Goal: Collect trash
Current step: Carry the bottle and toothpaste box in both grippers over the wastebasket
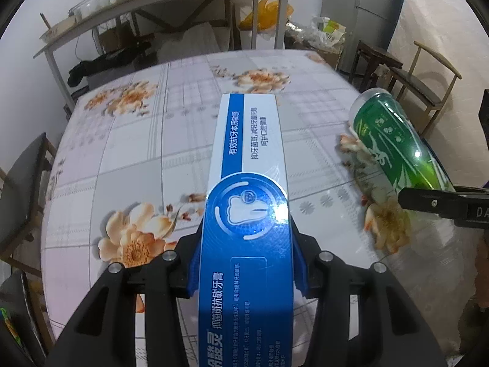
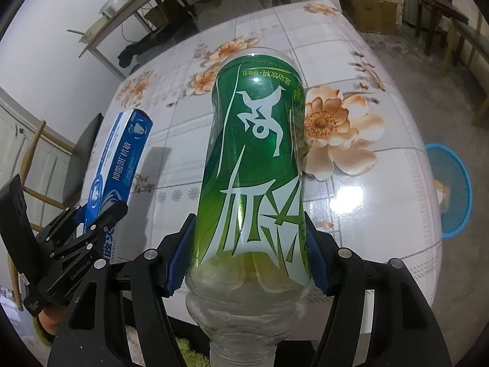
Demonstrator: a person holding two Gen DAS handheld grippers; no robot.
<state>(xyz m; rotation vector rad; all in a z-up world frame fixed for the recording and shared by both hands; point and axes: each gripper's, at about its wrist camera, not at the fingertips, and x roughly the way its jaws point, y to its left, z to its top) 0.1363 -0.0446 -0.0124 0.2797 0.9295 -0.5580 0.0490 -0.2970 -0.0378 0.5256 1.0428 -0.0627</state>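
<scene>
The left gripper (image 1: 244, 263) clamps a blue box (image 1: 247, 165) above the table (image 1: 128, 159). To its right, the right gripper (image 2: 249, 257), jaws half open, grips a green bottle (image 2: 256, 159).

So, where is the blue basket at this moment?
The blue basket shows only in the right wrist view, at the right edge, down on the floor beside the flowered table, to the right of the green bottle.

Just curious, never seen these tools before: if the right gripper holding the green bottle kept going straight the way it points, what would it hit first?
Probably the table: the right gripper tilts downward, so the green bottle would likely touch the flowered top first. Depth is unclear.
</scene>
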